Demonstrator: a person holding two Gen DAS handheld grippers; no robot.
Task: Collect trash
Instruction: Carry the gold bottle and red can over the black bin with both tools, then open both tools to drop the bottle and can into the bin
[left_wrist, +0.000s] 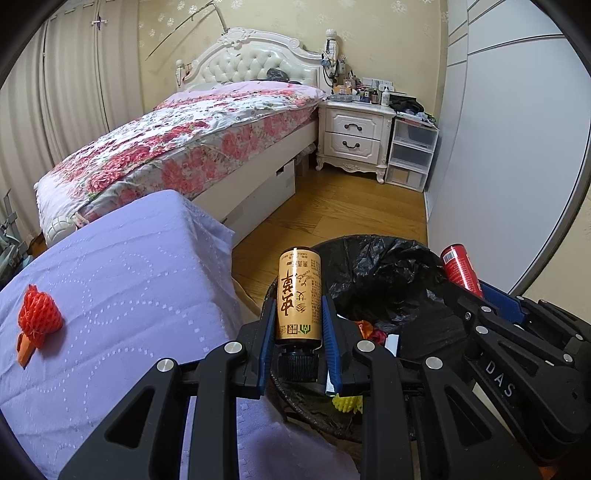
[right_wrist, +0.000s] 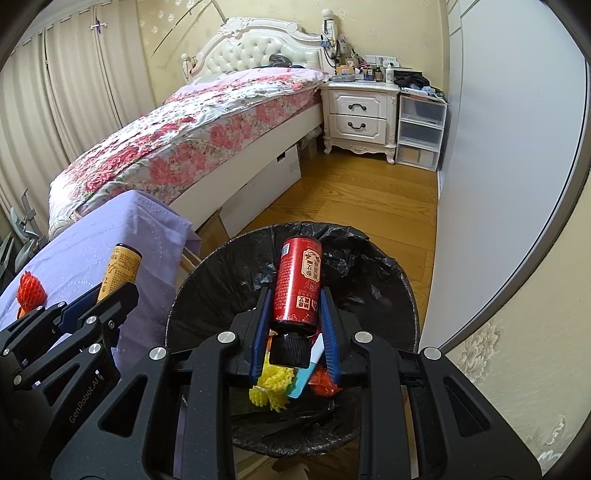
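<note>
My left gripper (left_wrist: 299, 306) is shut on a gold bottle (left_wrist: 298, 295) with a black cap, held at the left rim of the bin (left_wrist: 388, 266), which has a black bag liner. My right gripper (right_wrist: 295, 299) is shut on a red bottle (right_wrist: 297, 280) with a black cap, held over the bin (right_wrist: 369, 266). The red bottle also shows in the left wrist view (left_wrist: 460, 267), and the gold bottle in the right wrist view (right_wrist: 120, 269). Yellow foam net (right_wrist: 271, 386), orange scraps and a white-blue wrapper lie inside the bin. A red foam fruit net (left_wrist: 37, 315) lies on the purple-covered table (left_wrist: 129, 277).
A bed (left_wrist: 177, 144) with a floral cover stands behind the table. A white nightstand (left_wrist: 354, 136) and plastic drawers (left_wrist: 410, 155) stand at the far wall. A wardrobe door (left_wrist: 498, 147) runs along the right. Wood floor (left_wrist: 332, 206) lies between.
</note>
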